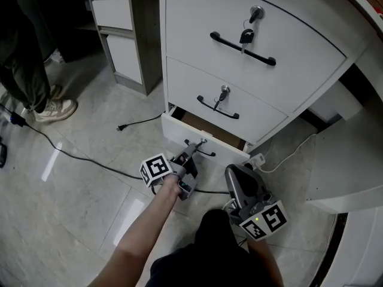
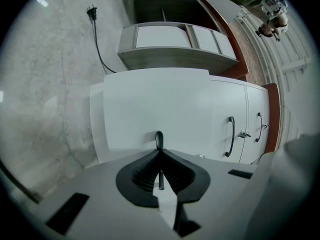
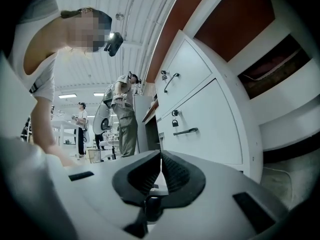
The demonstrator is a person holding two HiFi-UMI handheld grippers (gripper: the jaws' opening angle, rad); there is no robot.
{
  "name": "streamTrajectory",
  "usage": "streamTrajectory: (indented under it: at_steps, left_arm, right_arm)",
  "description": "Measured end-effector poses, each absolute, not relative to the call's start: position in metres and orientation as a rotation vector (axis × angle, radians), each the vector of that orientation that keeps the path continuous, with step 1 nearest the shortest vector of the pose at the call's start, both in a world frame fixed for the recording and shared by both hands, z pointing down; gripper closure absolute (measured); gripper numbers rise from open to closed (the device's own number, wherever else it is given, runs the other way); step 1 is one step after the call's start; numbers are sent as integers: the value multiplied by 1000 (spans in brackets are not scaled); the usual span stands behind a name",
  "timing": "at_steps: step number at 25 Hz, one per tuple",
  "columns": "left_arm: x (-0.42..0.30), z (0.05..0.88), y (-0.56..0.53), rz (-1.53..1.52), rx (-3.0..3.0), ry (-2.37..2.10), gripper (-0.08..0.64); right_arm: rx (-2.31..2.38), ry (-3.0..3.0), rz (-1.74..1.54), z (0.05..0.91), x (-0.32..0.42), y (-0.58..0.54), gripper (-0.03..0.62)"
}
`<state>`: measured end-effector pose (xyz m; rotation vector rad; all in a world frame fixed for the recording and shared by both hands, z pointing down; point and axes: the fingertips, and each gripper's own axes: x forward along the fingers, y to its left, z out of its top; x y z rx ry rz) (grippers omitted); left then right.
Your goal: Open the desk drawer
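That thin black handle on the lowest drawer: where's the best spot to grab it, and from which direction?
Take the bottom drawer handle along its straight bar, coming head-on at the drawer front. The bar is thin and stands off the front, so two fingers can close across it, as the left gripper does here.

1. Below me is a glossy grey tiled floor.
2. A black plug cord and a white cable lie on it.
3. The white drawer cabinet and someone's shoe rest there too.
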<state>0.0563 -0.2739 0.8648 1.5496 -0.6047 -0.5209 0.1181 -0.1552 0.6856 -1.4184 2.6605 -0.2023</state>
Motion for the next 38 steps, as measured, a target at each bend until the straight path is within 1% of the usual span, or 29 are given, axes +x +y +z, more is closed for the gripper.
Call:
streamTrajectory:
  at_steps: [21, 32, 38]
  left_arm:
    - [15, 864, -205, -451, 1550, -585, 535]
    - [11, 864, -199, -422, 1644, -621, 534]
    - [6, 883, -188, -370, 1631, -653, 534]
  right_arm:
    - [-1376, 2666, -197, 675, 109, -113, 574]
    - [-1404, 2658, -188, 675, 112, -106, 574]
    - [-1374, 2681, -197, 679, 105, -103, 574]
